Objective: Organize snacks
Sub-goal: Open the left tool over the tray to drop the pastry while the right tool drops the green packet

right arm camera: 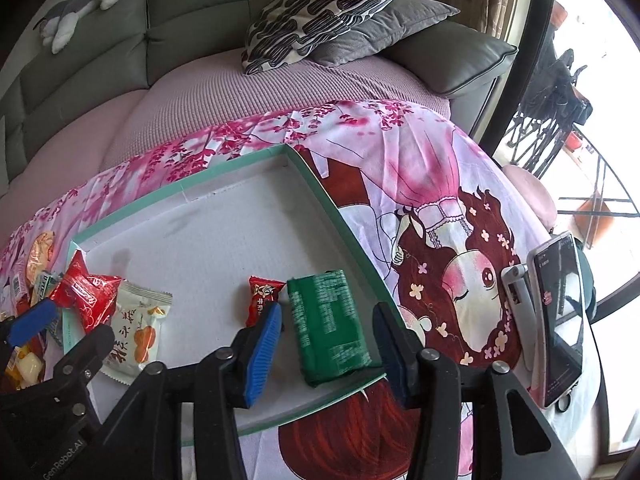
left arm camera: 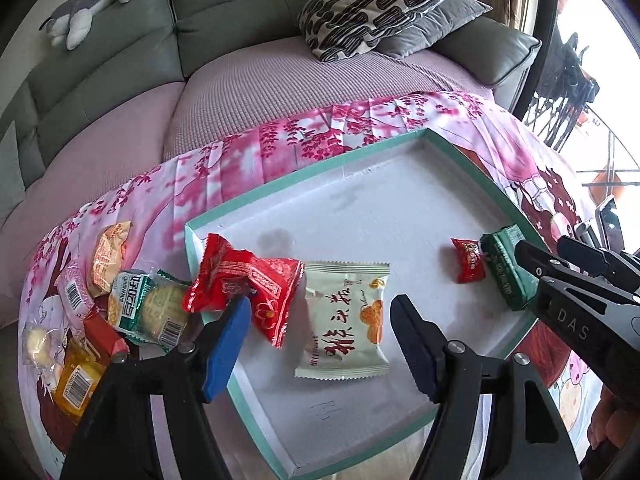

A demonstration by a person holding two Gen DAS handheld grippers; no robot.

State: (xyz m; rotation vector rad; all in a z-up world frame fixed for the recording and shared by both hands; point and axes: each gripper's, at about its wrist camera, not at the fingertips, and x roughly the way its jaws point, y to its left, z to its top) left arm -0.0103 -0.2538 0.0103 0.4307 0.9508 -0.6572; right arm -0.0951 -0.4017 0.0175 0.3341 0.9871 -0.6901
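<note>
You are holding the left gripper (left arm camera: 320, 340) with its fingers apart over the white snack packet (left arm camera: 346, 320), which is lying flat in the shallow white tray (left arm camera: 400, 208) beside the red packet (left arm camera: 256, 284), and the pads are not pressing on it. Your right gripper (right arm camera: 328, 344) is also standing open around the green packet (right arm camera: 328, 328), which is lying near the tray's right rim next to a small red candy (right arm camera: 262, 294). More snacks are waiting in a pile (left arm camera: 100, 308) on the pink cloth (left arm camera: 240, 160) at the left of the tray.

A patterned cushion (left arm camera: 376, 4) lies on a grey cushion (left arm camera: 436, 26) on the sofa (left arm camera: 120, 56); a phone (right arm camera: 558, 320) stands propped at the right.
</note>
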